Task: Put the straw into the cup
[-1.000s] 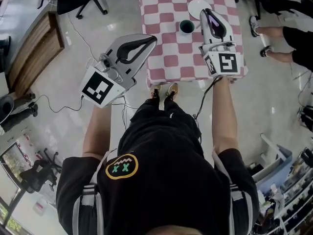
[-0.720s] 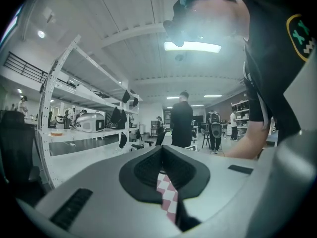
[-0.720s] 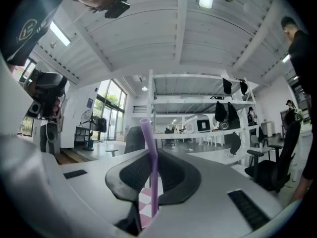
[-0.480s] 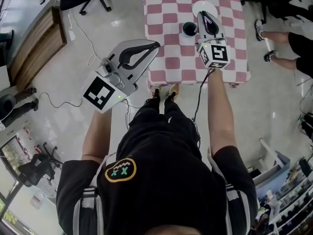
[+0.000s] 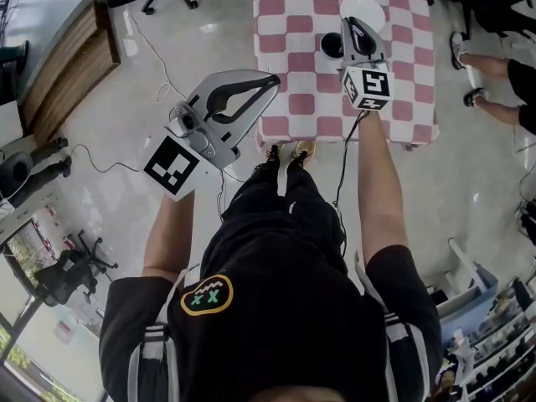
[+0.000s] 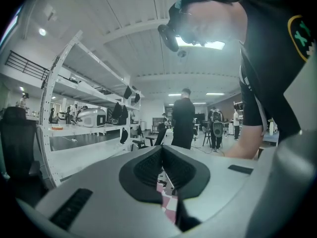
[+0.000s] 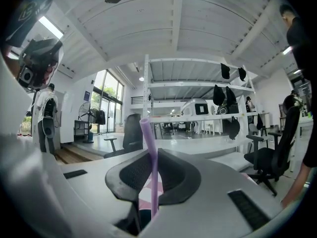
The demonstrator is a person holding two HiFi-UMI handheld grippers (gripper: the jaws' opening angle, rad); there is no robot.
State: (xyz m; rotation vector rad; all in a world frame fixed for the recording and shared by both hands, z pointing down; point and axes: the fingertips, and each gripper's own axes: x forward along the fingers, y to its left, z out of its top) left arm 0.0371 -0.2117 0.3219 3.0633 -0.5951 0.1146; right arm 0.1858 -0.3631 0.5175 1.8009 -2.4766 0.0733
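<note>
Right gripper, jaws pinching the upright straw, has sunk just beside the cup; left gripper, jaws pressed together and empty, stays put.

left gripper: jaws were together, nothing between | checked cloth showed below pads | shelving stood left | person in black stood beyond

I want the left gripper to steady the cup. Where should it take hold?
Probably the side wall of the cup, below the rim, coming from its left. It stands upright with its mouth open, and the right gripper, holding the straw, crowds its right side.
</note>
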